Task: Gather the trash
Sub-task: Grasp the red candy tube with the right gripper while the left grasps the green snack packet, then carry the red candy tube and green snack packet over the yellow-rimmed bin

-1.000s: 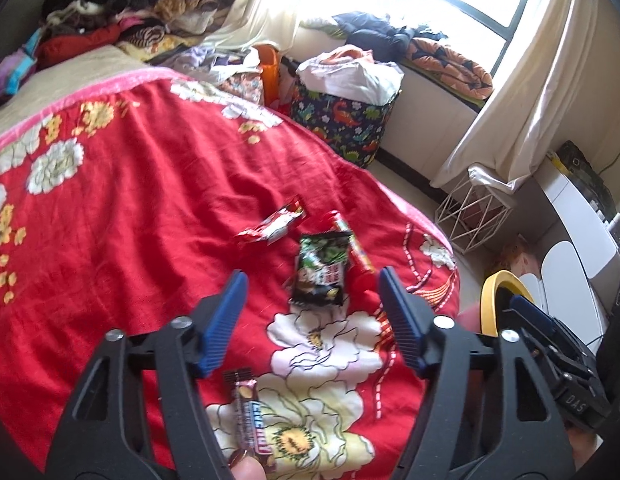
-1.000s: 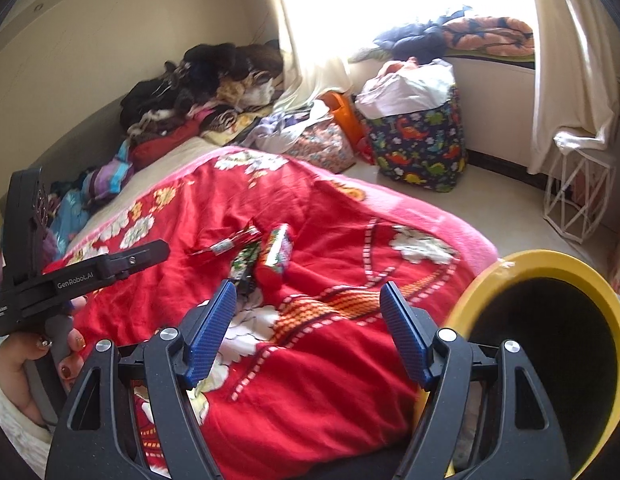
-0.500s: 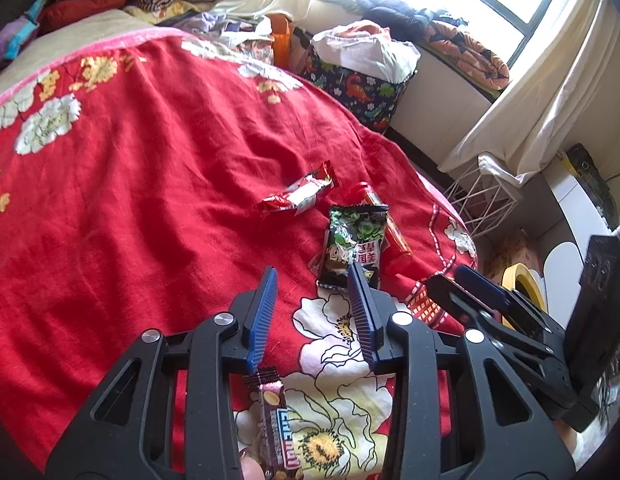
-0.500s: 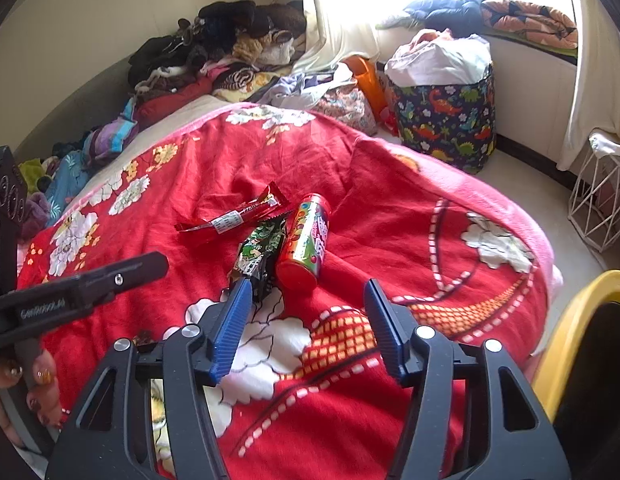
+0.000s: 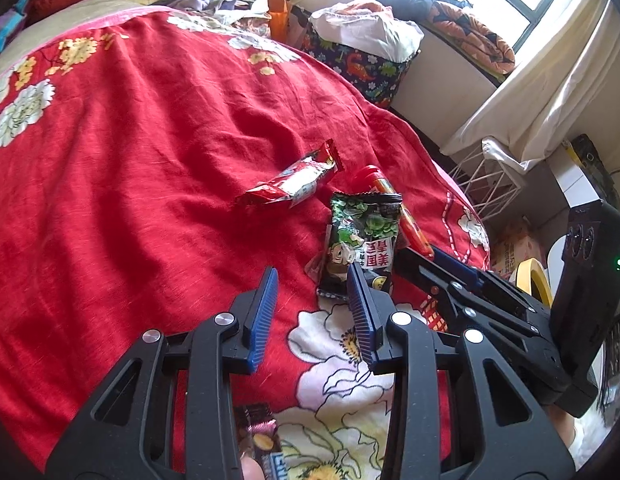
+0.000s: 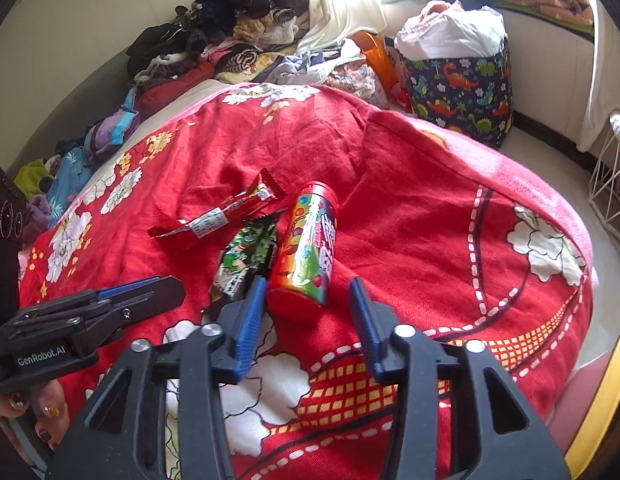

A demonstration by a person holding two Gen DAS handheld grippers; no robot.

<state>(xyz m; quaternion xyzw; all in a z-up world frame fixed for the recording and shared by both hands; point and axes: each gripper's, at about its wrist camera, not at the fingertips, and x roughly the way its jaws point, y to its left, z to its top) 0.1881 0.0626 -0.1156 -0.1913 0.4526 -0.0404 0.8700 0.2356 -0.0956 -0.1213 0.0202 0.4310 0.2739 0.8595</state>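
On the red floral bedspread (image 5: 129,152) lie a red-and-white wrapper (image 5: 293,179), a green snack packet (image 5: 360,240) and a red candy tube (image 6: 305,248), side by side. My left gripper (image 5: 312,288) is open and empty, just short of the green packet's near left corner. My right gripper (image 6: 307,300) is open, its fingers to either side of the tube's near end. The wrapper (image 6: 217,216) and green packet (image 6: 245,256) lie left of the tube. A small candy bar (image 5: 261,444) lies under the left gripper.
A yellow-rimmed bin (image 6: 614,392) stands at the bed's right edge, also in the left view (image 5: 536,280). A dinosaur-print basket (image 6: 458,88), a white wire basket (image 5: 486,184) and piled clothes (image 6: 213,40) lie beyond the bed.
Both grippers have moved forward toward the trash. The left jaws narrowed from wide open. The right gripper came from beside the bin to the tube's near end.
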